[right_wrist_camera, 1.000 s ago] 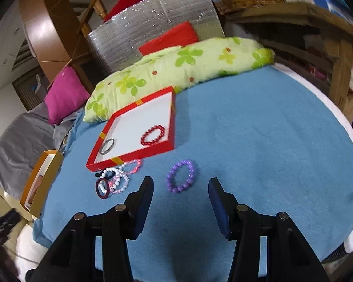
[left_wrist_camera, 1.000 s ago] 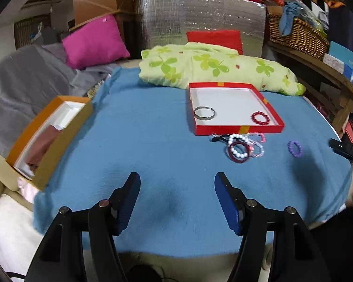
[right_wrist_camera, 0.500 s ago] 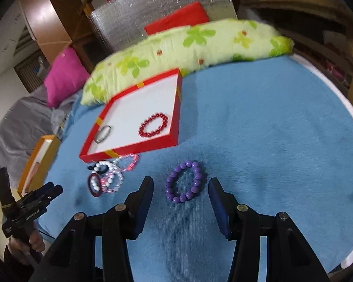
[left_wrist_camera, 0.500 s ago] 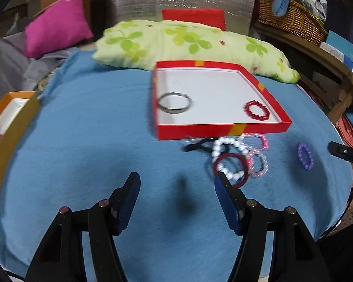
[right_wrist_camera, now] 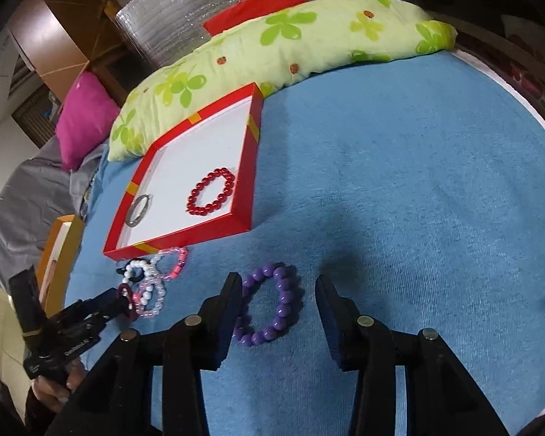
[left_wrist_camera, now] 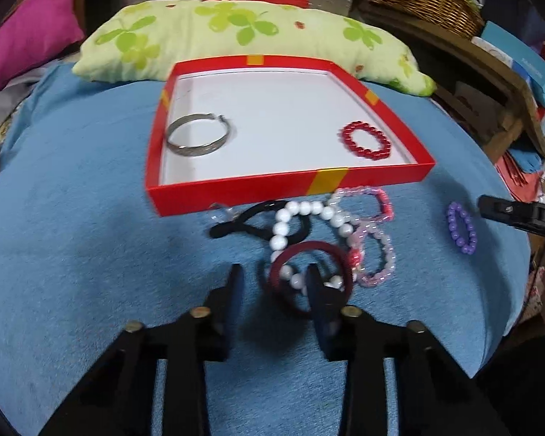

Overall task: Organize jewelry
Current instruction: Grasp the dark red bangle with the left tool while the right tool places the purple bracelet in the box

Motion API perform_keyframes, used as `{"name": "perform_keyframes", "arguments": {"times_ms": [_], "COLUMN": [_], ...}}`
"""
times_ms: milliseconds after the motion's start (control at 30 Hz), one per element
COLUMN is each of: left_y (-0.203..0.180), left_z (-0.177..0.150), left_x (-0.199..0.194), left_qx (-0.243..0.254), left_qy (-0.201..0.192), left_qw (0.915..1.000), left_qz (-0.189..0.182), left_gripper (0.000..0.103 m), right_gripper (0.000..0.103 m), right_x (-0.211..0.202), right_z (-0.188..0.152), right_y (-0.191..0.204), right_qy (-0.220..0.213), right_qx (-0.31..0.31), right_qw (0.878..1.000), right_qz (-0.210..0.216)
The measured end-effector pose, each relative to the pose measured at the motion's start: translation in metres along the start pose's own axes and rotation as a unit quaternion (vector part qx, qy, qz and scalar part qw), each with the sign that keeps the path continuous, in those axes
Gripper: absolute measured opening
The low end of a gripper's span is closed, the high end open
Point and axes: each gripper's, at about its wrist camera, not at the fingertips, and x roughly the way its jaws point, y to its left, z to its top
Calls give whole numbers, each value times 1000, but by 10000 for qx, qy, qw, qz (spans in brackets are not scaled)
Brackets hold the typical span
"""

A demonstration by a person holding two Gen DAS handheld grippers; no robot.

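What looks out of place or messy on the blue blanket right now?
A tangled pile of bracelets lies on the blue blanket just outside the red tray, overlapping one another. A purple bead bracelet lies alone, apart from them. Only the silver bangle and red bead bracelet are in the tray.

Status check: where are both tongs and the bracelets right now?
Left tongs open, straddling maroon bangle rim. Right tongs open around purple bracelet. Pile tangled beside red tray.

Dim, slightly blurred, fisheye-warped edges
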Motion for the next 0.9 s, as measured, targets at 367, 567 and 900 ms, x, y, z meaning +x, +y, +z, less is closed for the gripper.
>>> {"name": "perform_keyframes", "arguments": {"times_ms": [367,567,900], "left_y": [-2,8,17], "left_z": [-6,-5,27], "left_x": [-9,-33,-62], "left_qx": [166,21,-129], "left_qy": [-103,-365,-919], "left_qw": [9995,9990,9953], "left_qz": [-235,-267,-272], "left_gripper": [6,5,5], "right_gripper": [10,10,10], "right_x": [21,0,-17], "right_z": [-14,-10,5], "right_y": [23,36,59], "right_qy": [294,-242,-862], "right_qx": [-674,-666,-454], "right_qw": [9952,9967,9949], "right_qz": [-644,-383,265]}}
